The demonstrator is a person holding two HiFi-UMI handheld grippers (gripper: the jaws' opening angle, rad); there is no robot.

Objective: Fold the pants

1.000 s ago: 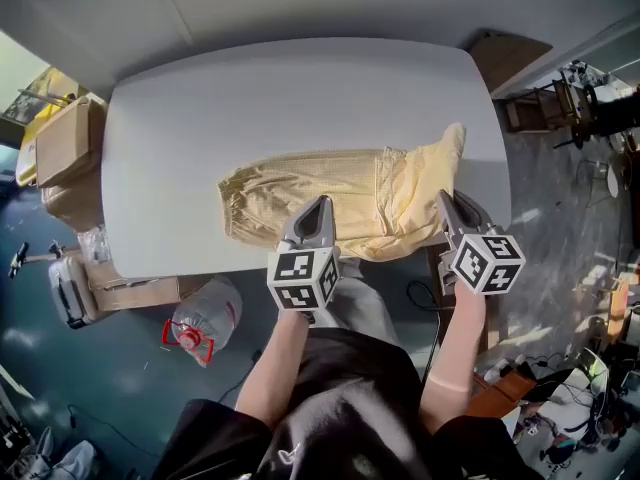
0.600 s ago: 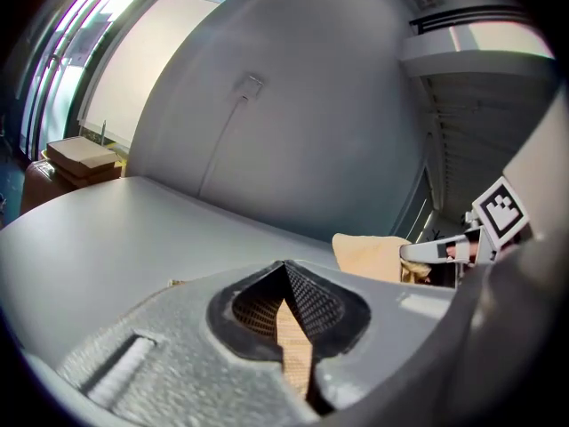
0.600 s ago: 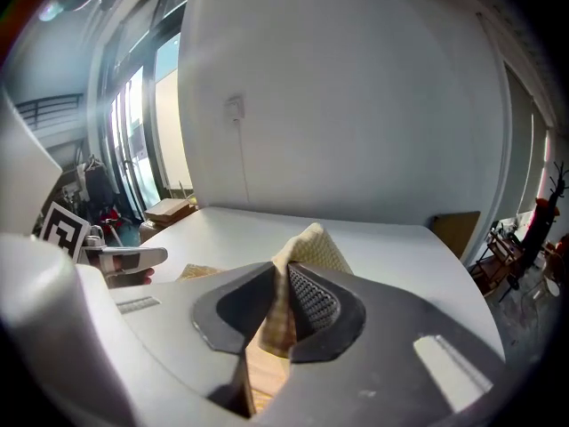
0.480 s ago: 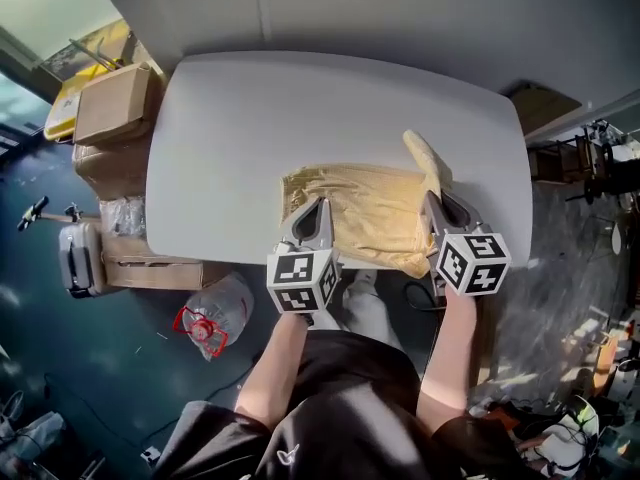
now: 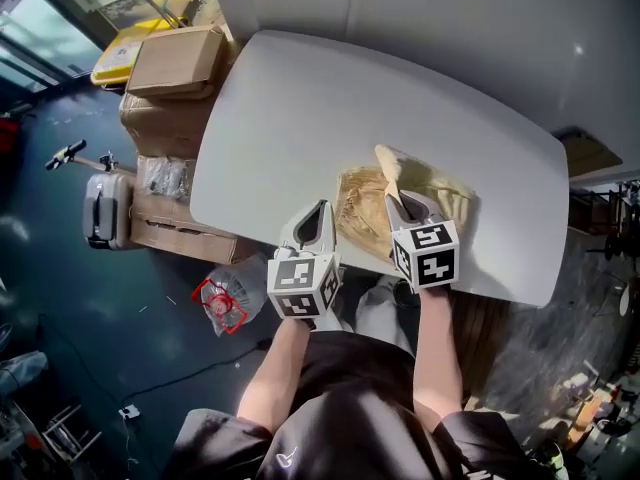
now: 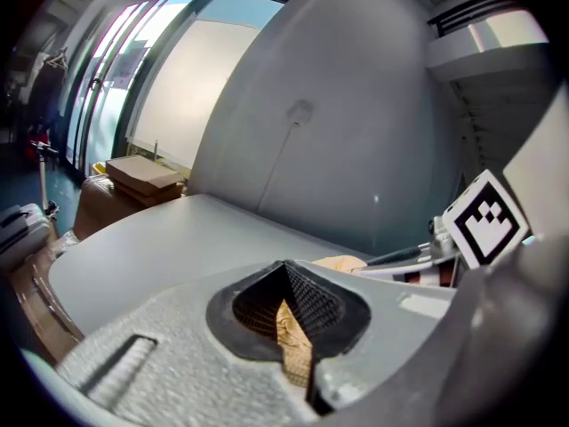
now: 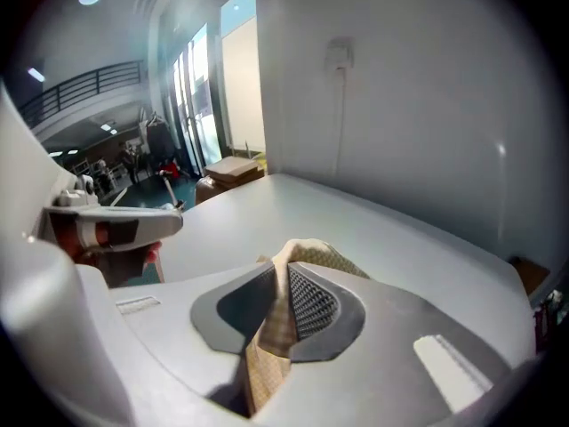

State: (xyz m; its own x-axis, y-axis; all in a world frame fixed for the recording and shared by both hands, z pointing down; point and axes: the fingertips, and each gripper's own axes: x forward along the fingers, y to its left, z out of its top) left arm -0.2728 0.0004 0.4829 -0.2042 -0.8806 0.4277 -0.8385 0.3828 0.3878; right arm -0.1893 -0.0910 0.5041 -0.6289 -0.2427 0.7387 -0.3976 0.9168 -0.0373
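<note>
The yellow pants (image 5: pixel 440 190) lie bunched near the near edge of the grey table (image 5: pixel 330 98), toward its right half as the head view shows it. The heap is compact, with 1 flap of cloth lifted into a peak where the right tongs (image 5: pixel 394 200) pull it up.

In the right gripper view the jaws are nearly together and pinch a fold of the woven yellow cloth between the ribbed pads; the cloth rises above the tips and also hangs down behind them. The left tongs (image 5: pixel 318 208) sit at the left end of the heap, close beside the other pair. In the left gripper view their tips meet, and a strip of the same yellow cloth is clamped between the pads just behind them.

On the floor beyond the table's left end stand cardboard boxes (image 5: pixel 178 60) and a grey suitcase (image 5: pixel 105 208). A clear water bottle (image 5: pixel 228 300) with a red handle lies near the person's feet.
</note>
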